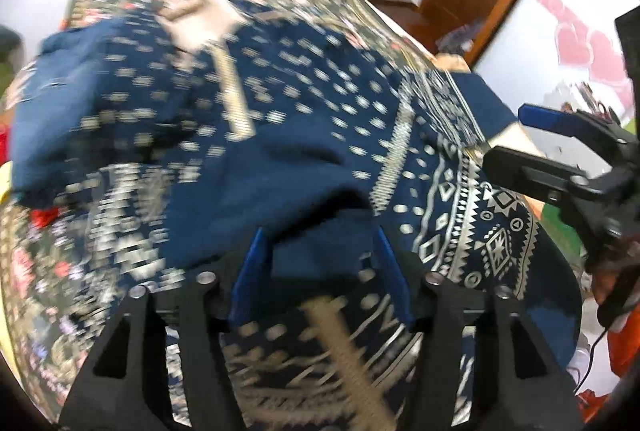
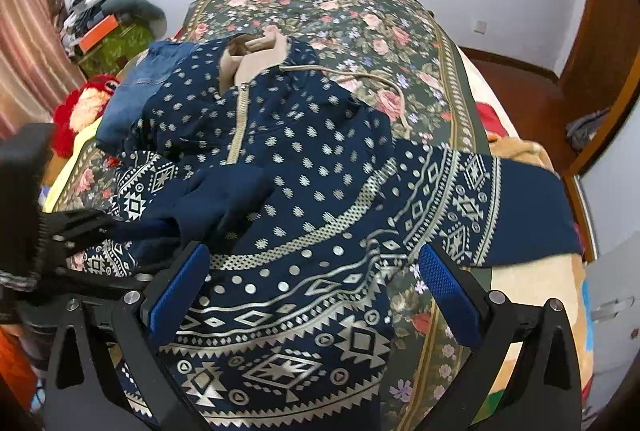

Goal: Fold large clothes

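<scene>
A navy zip hoodie [image 2: 304,167] with silver dots, patterned bands and a beige hood lining lies spread on the floral bedspread [image 2: 360,27]. One sleeve [image 2: 520,207] stretches to the right, and a navy fold [image 2: 216,199] is bunched at the left. My left gripper [image 1: 320,235] stands open, with a loose fold of the hoodie [image 1: 320,255] lying between its blue pads. It also shows at the left edge of the right wrist view as the left gripper [image 2: 100,227]. My right gripper [image 2: 314,251] hangs wide open over the hem, holding nothing, and the right gripper [image 1: 504,135] shows in the left wrist view too.
Folded denim [image 2: 148,87] lies by the hoodie's left shoulder. A red plush toy [image 2: 80,107] sits off the bed's left side. A cluttered stand [image 2: 112,31] is in the far left corner. A wooden door frame [image 2: 600,71] rises on the right.
</scene>
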`<state>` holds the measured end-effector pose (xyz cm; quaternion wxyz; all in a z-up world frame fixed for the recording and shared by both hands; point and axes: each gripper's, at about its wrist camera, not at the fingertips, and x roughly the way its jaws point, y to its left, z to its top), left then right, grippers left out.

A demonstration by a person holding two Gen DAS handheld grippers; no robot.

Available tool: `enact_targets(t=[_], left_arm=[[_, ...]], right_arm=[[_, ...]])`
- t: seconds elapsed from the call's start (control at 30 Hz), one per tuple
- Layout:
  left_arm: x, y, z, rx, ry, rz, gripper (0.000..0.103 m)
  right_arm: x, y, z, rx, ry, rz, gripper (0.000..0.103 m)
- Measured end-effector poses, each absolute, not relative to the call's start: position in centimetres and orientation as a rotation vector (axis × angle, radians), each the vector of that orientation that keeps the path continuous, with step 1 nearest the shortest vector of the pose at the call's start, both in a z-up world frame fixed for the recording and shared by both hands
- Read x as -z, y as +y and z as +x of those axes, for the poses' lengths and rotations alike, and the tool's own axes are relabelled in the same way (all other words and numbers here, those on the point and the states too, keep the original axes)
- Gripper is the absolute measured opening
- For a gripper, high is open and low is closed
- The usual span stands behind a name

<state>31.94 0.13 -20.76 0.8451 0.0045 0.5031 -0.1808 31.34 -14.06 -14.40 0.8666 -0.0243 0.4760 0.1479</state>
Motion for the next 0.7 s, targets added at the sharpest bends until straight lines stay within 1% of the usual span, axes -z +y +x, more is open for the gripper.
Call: enact_targets(t=[0.1,0.23,0.43,0.57,0.7], left_arm=[[19.3,4.5,30.6,0.291,1.0,-0.023,0.069],[19.6,10.1,29.4,0.142,0.985,-0.027,0.07],[22.6,17.2,27.9,-0.03,1.041,-0.025,0.07],[25.6,19.7,27.5,-0.087,1.086,0.03,0.07],[28.2,20.5,28.2,-0.076,1.135,0.071,0.07]], right_arm=[[14.1,-12.0,31.5,-0.338,0.985,-0.113,0.103],[14.6,-8.7,32.0,-0.403,0.997,-0.191,0.103],[16.7,-3.6,33.1,-0.478,1.047,-0.329,0.103],[18.7,-0.1,33.6,-0.534,1.074,-0.446,0.103],[20.5,2.4,33.8,-0.573,1.102,-0.526,0.102]])
